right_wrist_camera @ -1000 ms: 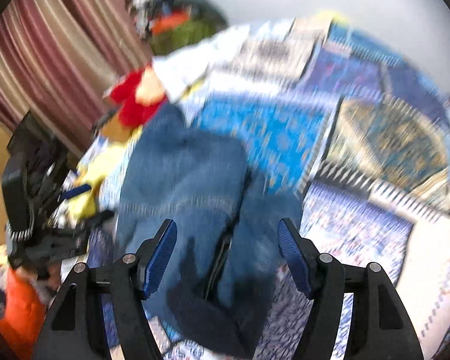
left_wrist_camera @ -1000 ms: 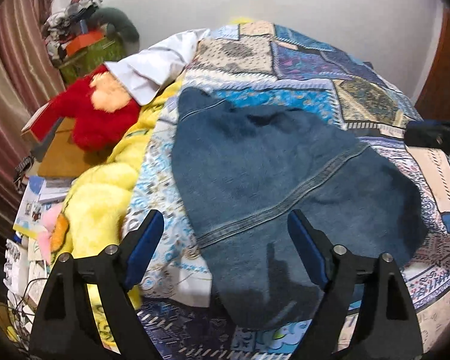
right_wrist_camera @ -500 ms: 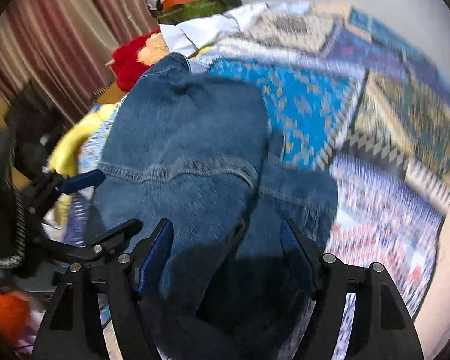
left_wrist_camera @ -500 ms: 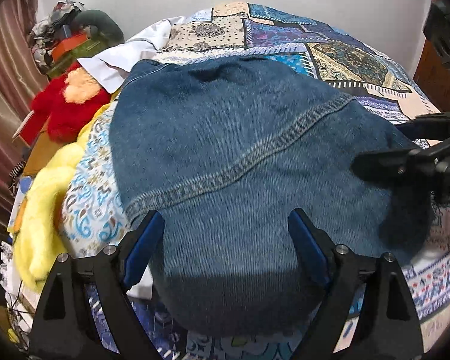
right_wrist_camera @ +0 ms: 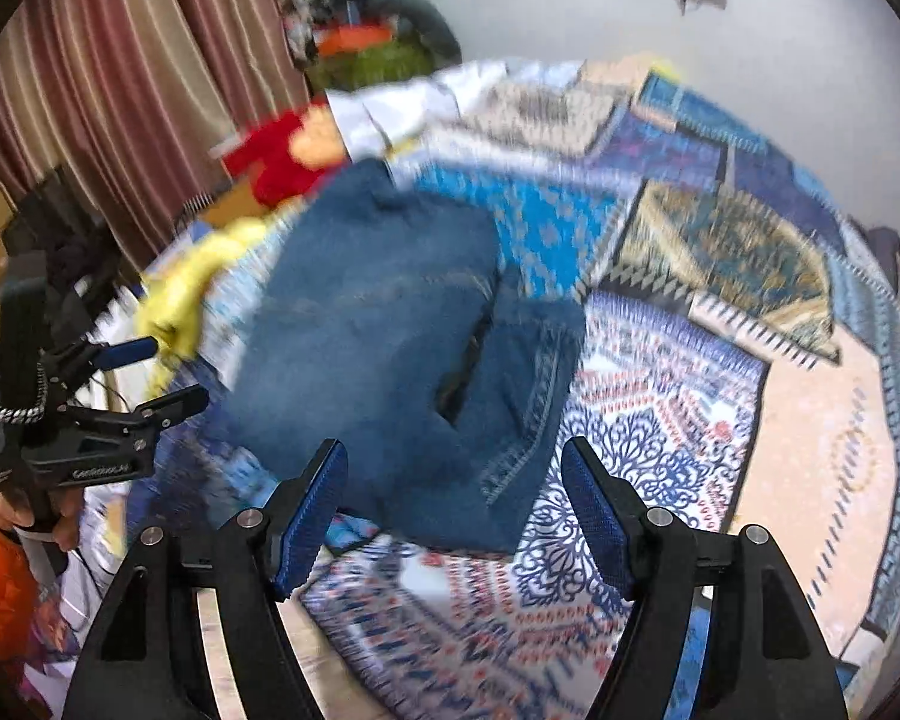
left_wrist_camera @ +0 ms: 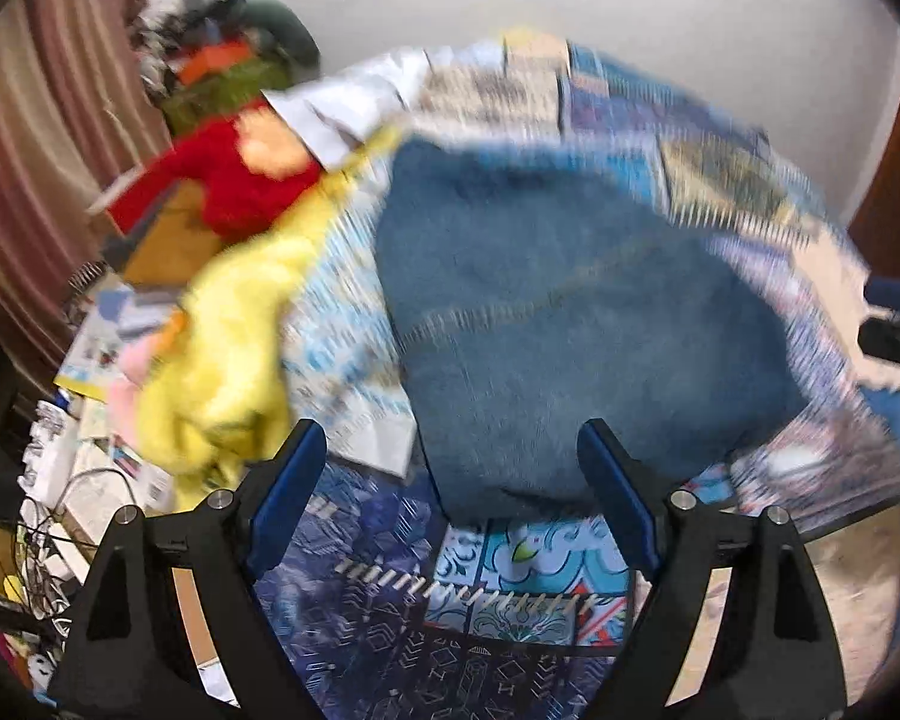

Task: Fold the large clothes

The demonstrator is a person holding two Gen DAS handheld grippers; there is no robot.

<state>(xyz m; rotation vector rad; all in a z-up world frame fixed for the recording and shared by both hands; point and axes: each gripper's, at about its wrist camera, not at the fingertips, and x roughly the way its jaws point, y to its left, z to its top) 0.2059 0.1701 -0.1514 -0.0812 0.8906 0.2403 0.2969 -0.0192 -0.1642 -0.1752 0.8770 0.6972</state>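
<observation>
The folded jeans (right_wrist_camera: 384, 330) lie on the patterned bed cover (right_wrist_camera: 720, 396), long axis running up-left away from both tools (frames are blurred). The right hand-held gripper (right_wrist_camera: 455, 507) hangs open and empty nearest their bottom hem; the left hand-held gripper (left_wrist_camera: 450, 498) is also open, empty. Bare cover lies rightward.

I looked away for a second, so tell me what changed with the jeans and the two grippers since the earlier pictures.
Both grippers pulled back from the folded jeans: half a second ago the denim filled both views, and now it lies farther off. The left gripper and right gripper have open, empty jaws, as before; nothing was taken hold of or let go. The jeans stay folded on the patterned bedspread, and the red plush toy and yellow cloth are unmoved.
</observation>
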